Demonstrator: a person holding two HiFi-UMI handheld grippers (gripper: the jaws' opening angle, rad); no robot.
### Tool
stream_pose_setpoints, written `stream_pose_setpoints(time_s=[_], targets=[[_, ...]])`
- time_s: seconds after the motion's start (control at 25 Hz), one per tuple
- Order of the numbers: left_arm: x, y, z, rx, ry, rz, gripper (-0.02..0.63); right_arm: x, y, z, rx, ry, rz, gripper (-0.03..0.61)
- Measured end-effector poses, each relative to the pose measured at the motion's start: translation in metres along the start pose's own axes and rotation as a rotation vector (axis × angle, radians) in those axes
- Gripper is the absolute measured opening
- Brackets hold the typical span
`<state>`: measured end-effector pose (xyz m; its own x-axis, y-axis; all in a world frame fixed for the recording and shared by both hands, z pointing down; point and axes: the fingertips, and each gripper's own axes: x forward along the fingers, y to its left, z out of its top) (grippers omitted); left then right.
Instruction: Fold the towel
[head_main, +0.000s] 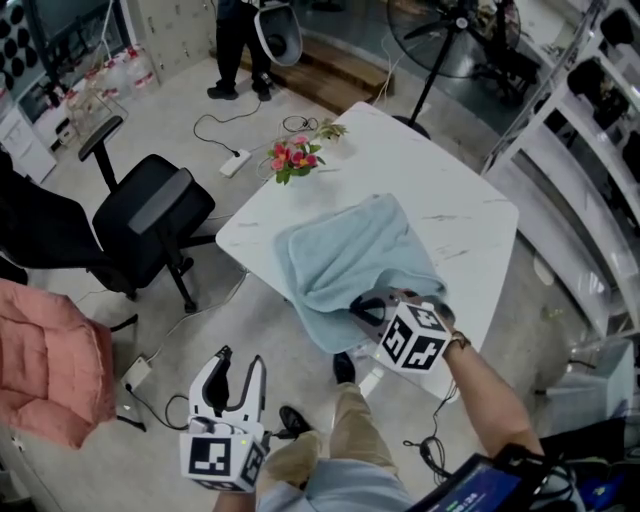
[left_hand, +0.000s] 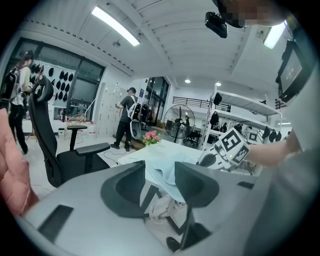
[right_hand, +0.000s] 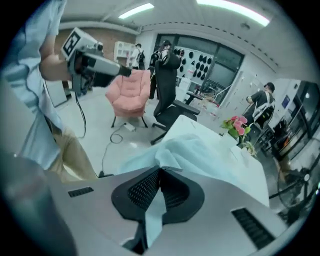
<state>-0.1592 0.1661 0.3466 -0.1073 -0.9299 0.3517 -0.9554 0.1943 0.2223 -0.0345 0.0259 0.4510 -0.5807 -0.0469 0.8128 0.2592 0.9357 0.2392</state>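
Gripping pale blue towel (head_main: 350, 255) on white table (head_main: 470, 215), right tool (right_hand: 159, 172) clamped, left tool (head_main: 240, 360) wide, empty

soft matt cloth towel (head_main: 345, 255), glossy marble-look tbl (head_main: 455, 205)

Your head camera: above near edge of table (head_main: 455, 205), facing steeply down. Left gripper (head_main: 240, 357) camera: low, well off table, facing it. Right gripper (head_main: 368, 308) camera: close at near edge, looking across. All three share towel (head_main: 350, 255), flowers (head_main: 293, 157).

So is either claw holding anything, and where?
The right claw pinches the towel by its near edge; the left claw holds nothing.
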Motion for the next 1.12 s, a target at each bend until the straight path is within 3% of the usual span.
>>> stream_pose_setpoints(time_s=[0.16,0.6,0.72,0.84,0.92,1.0,1.08,1.12], targets=[[-0.007,0.0,0.001,-0.003,-0.035,-0.017,0.185,0.011,0.036,0.023,0.105,-0.033,0.06,0.017],[-0.019,0.009,-0.009,-0.015,-0.026,0.011,0.186,0.083,0.095,-0.003,0.141,0.063,0.153,0.021],[-0.013,0.01,-0.013,-0.027,-0.032,0.006,0.185,0.058,0.105,0.028,0.221,-0.038,0.292,0.095],[-0.004,0.009,-0.009,-0.048,-0.042,0.011,0.186,0.014,0.084,0.074,0.257,-0.171,0.369,0.112],[0.002,0.007,-0.003,-0.06,-0.052,0.019,0.186,-0.007,0.048,0.096,0.258,-0.226,0.327,0.11],[0.007,0.007,0.006,-0.071,-0.061,0.036,0.185,-0.013,-0.002,0.107,0.245,-0.242,0.219,0.11],[0.011,0.01,0.011,-0.082,-0.067,0.061,0.185,-0.001,-0.052,0.108,0.158,-0.208,0.086,0.11],[0.013,0.013,0.012,-0.088,-0.068,0.074,0.186,0.011,-0.073,0.104,0.067,-0.174,0.029,0.11]])
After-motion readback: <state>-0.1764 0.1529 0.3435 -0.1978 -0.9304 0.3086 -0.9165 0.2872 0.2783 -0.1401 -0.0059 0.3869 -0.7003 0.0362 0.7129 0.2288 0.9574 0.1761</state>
